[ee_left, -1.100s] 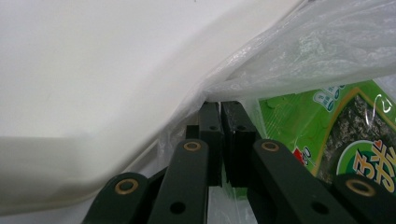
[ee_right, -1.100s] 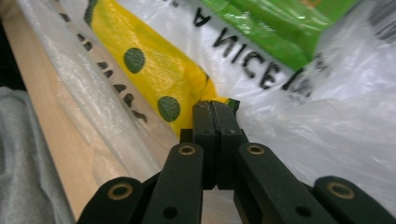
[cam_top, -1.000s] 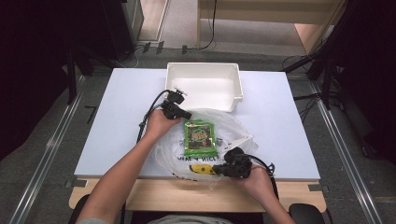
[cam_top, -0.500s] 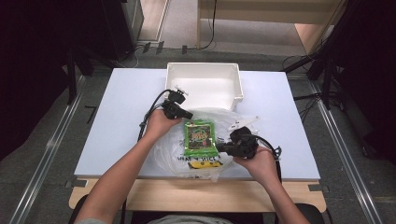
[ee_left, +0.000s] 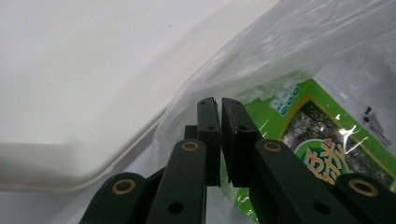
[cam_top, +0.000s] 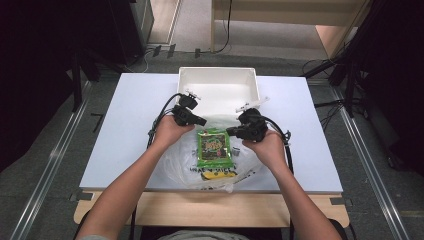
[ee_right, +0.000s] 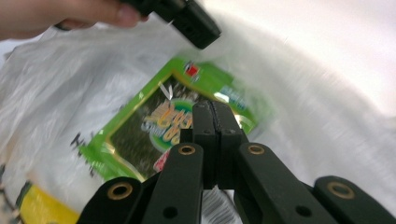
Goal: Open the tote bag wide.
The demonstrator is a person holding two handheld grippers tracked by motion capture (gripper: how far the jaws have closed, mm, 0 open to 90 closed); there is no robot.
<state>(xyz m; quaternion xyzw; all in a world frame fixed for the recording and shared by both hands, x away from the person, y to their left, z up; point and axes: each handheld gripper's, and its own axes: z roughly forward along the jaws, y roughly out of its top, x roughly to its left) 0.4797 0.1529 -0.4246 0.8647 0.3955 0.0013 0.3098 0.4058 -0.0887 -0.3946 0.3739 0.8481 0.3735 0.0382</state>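
While the green snack packet (cam_top: 215,148) is lying inside the clear plastic bag (cam_top: 250,167) on the desk (cam_top: 125,125), the bag's mouth is being pinched by the closed left gripper (cam_top: 200,121) and right gripper (cam_top: 231,131), with bagging seemingly done and closing or lifting left.

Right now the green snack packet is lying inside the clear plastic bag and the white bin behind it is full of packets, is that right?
Not quite. The green snack packet does lie inside the clear plastic bag, but the white bin behind it is empty, as the high view shows.
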